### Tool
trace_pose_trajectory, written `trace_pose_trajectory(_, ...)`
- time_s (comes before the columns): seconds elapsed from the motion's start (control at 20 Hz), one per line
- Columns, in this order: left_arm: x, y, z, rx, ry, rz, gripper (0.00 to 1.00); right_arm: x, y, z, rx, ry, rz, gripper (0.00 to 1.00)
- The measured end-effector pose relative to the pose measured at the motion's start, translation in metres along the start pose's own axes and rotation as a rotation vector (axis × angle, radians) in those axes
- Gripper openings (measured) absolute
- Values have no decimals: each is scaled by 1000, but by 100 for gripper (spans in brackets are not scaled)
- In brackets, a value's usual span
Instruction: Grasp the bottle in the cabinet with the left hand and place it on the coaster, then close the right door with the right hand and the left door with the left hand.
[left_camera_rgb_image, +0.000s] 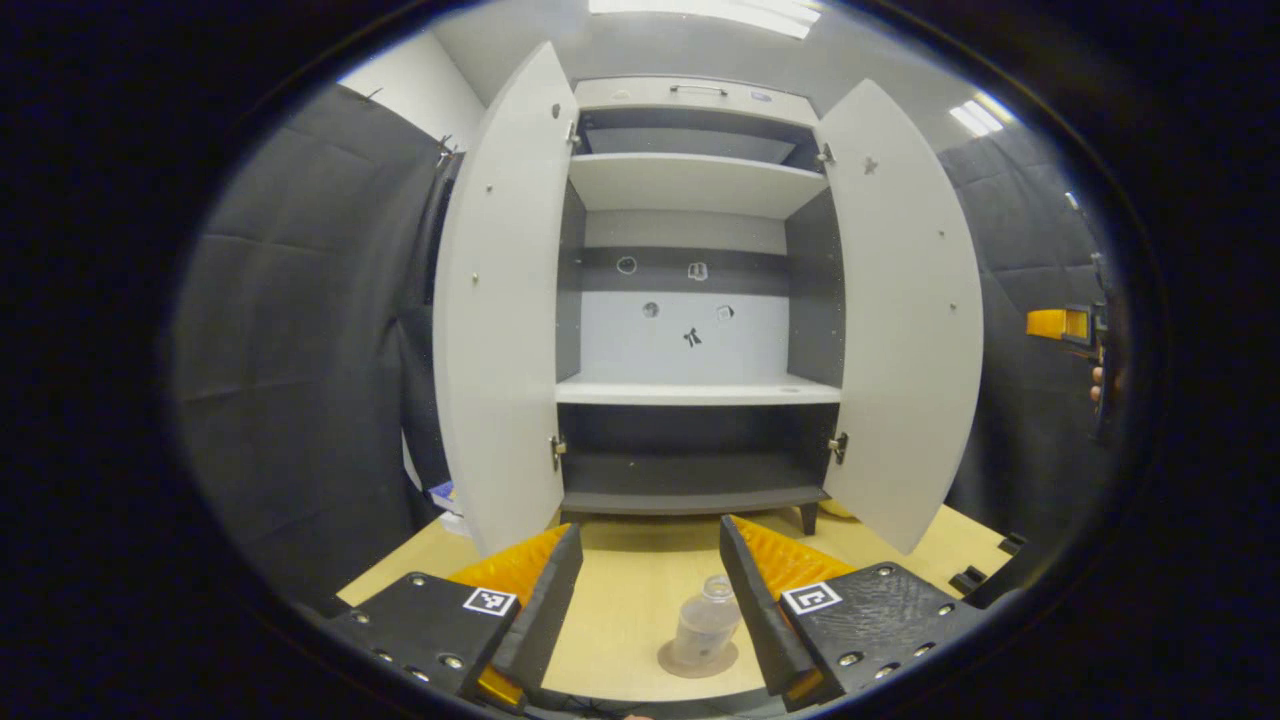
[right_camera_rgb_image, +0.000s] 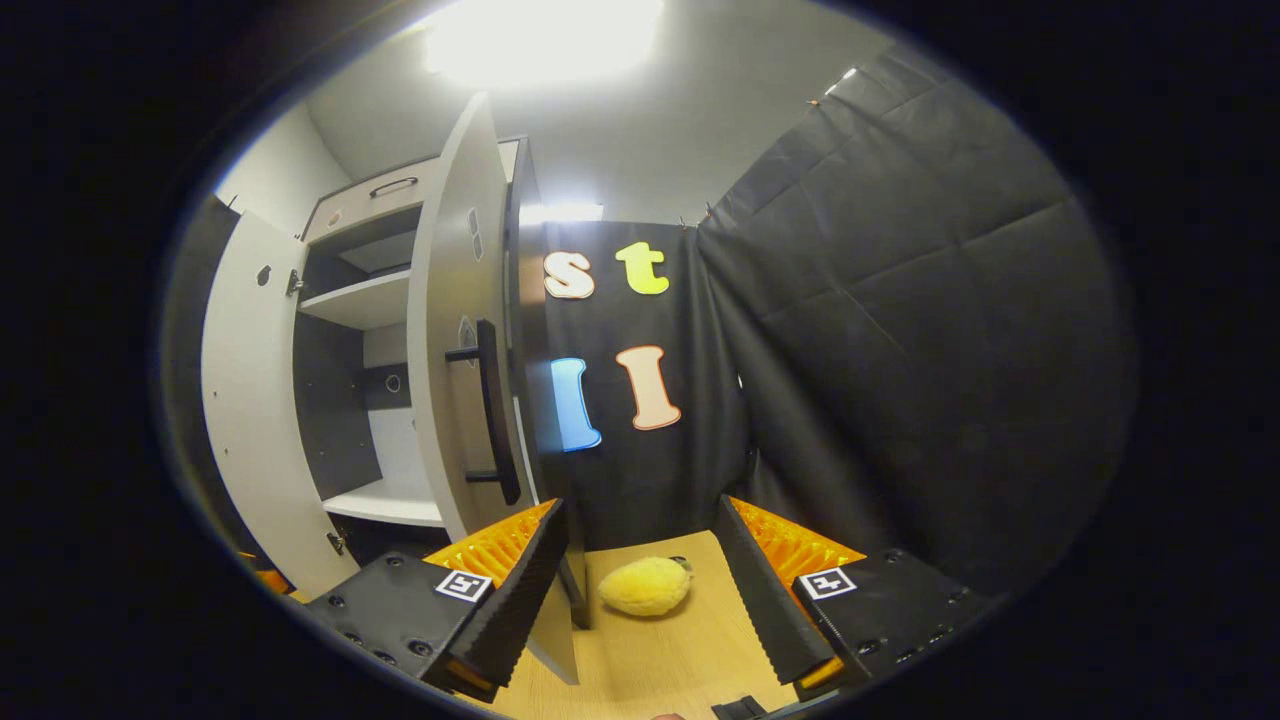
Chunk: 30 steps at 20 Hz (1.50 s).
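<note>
In the left gripper view the left gripper (left_camera_rgb_image: 650, 590) stands with its jaws apart, around the clear plastic bottle (left_camera_rgb_image: 706, 625) but not touching it. The bottle sits upright on the round coaster (left_camera_rgb_image: 697, 660) on the desk (left_camera_rgb_image: 620, 600). It looks light, smooth and easily tipped; the body below the cap is probably the best hold. Beyond, the cabinet (left_camera_rgb_image: 695, 390) has both doors open. The right gripper (right_camera_rgb_image: 640, 590) is also apart, near the right door (right_camera_rgb_image: 455, 380).

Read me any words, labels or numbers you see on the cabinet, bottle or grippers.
Cabinet: no readable text.
Bottle: clear, no label visible.
Left hand-held gripper and right hand-held gripper: square black-and-white marker tags, patterns, not words.
</note>
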<state>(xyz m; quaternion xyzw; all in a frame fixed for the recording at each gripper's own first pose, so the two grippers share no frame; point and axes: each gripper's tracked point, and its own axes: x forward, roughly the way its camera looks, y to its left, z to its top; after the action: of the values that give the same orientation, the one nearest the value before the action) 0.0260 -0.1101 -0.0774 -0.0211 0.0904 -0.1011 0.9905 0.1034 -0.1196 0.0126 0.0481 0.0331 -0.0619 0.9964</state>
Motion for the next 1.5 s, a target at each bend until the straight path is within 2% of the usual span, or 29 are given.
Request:
trace_pose_trajectory(0.1,-5,19,17,27,-33,12,81,12,3,11,-22,-20,-25,95)
trace_pose_trajectory(0.15,-7,31,25,37,-46,26,87,17,6,15,-29,-25,-36,95)
trace_pose_trajectory(0.25,-11,55,37,39,-65,55,81,26,13,24,-38,-36,-54,95)
trace_pose_trajectory(0.5,-18,111,49,10,-94,131,81,43,28,35,-67,-56,-107,95)
trace_pose_trajectory(0.55,-19,123,51,9,-97,144,81,45,32,36,-72,-56,-115,92)
trace_pose_trajectory(0.65,-17,145,54,17,-104,170,81,47,40,34,-76,-50,-119,95)
trace_pose_trajectory(0.75,-20,165,52,28,-106,197,81,45,43,36,-93,-53,-139,95)
trace_pose_trajectory(0.8,-20,172,51,30,-105,205,81,45,46,37,-101,-53,-143,91)
trace_pose_trajectory(0.85,-18,179,52,28,-104,209,81,44,48,37,-109,-53,-142,95)
trace_pose_trajectory(0.95,-13,189,55,19,-106,207,81,41,55,37,-123,-55,-148,94)
trace_pose_trajectory(1.0,-10,195,55,13,-109,208,81,39,57,37,-123,-56,-150,91)
trace_pose_trajectory(1.05,-7,198,56,4,-111,203,81,37,62,37,-113,-60,-149,95)
trace_pose_trajectory(1.45,16,214,55,-10,-113,170,81,28,114,31,-89,-77,-81,95)
trace_pose_trajectory(1.5,18,216,53,-12,-111,166,81,28,120,29,-86,-75,-67,92)
